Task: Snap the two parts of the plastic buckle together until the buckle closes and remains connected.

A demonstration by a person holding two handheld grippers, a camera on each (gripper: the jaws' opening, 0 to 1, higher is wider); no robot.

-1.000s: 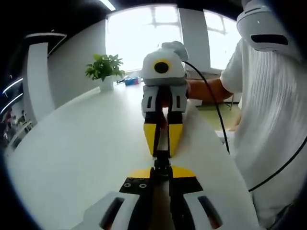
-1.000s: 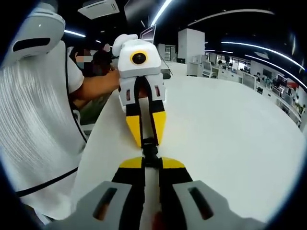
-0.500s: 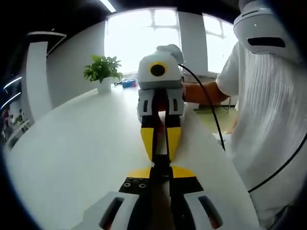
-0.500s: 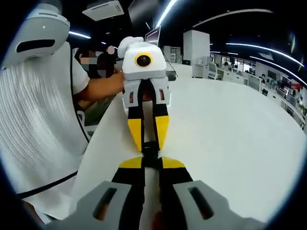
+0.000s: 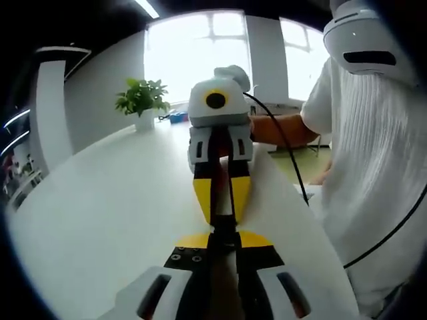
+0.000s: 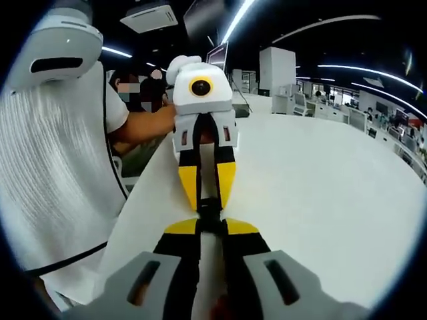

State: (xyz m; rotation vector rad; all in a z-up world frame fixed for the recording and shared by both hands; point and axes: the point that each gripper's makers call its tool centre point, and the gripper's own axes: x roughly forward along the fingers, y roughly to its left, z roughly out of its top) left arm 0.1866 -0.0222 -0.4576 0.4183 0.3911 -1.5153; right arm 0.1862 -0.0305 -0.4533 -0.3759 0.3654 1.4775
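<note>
The black plastic buckle (image 5: 225, 227) sits low in the left gripper view, caught between two pairs of yellow-tipped jaws that meet tip to tip. My left gripper (image 5: 223, 240) rises from the bottom, shut on the buckle's near end. My right gripper (image 5: 223, 212) comes down from above, shut on the far end. From the right gripper view the same buckle (image 6: 211, 215) lies between my right gripper (image 6: 202, 228) and my left gripper (image 6: 208, 202). It reads as one short black piece; the jaws hide its seam. All of this hangs just over the white table (image 5: 107, 213).
A person in a white shirt (image 5: 380, 167) stands along the table's edge, a black cable (image 5: 293, 150) hanging beside it. A potted plant (image 5: 141, 100) stands at the far end. The person's shirt (image 6: 53, 173) bounds the left; open tabletop (image 6: 320, 193) spreads right.
In each view the facing gripper sits slightly higher and looks a little larger. Both pairs of jaws have stayed shut on the buckle, tip to tip.
</note>
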